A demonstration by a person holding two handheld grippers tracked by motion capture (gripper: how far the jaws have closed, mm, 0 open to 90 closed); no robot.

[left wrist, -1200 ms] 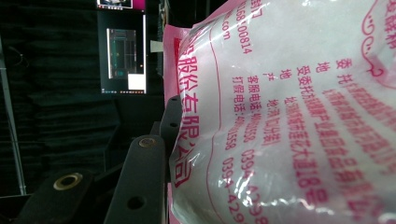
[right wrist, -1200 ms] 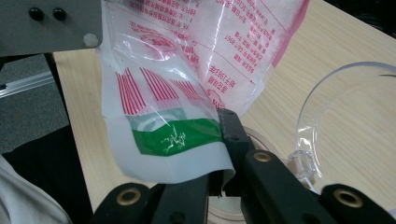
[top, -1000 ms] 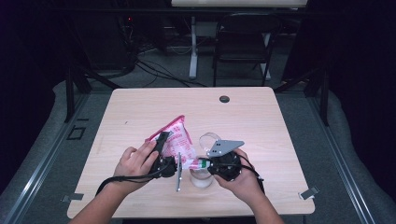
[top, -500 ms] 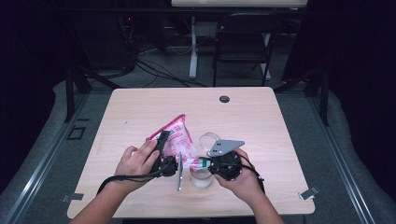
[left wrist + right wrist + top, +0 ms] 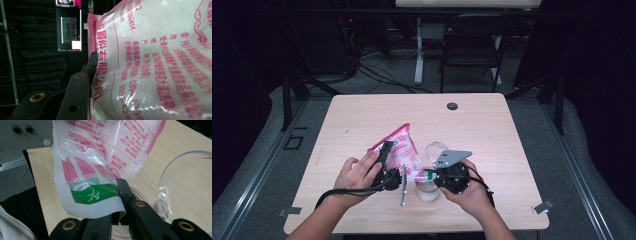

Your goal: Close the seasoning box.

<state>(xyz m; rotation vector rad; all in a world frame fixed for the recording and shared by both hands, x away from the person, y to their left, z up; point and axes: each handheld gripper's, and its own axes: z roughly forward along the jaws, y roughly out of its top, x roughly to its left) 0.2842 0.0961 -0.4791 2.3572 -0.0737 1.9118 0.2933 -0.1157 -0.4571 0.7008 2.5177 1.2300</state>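
Observation:
A pink and white plastic bag [image 5: 398, 149] of white powder is held up over the table's front middle, tilted between both grippers. My left gripper [image 5: 388, 161] is shut on the bag's full body; in the left gripper view the bag [image 5: 155, 62] bulges against one black finger [image 5: 92, 62] and hides the other. My right gripper [image 5: 430, 176] is shut on the bag's flat end with green print [image 5: 95, 192], with its jaws pinched together on the film. A clear round jar [image 5: 427, 193] stands on the table just below that end.
A clear round lid or dish [image 5: 437, 149] lies on the table [image 5: 492, 125] behind the right gripper, seen as a clear rim [image 5: 165, 182] in the right gripper view. A small black disc [image 5: 452, 106] sits near the far edge. A chair and cables lie beyond the table.

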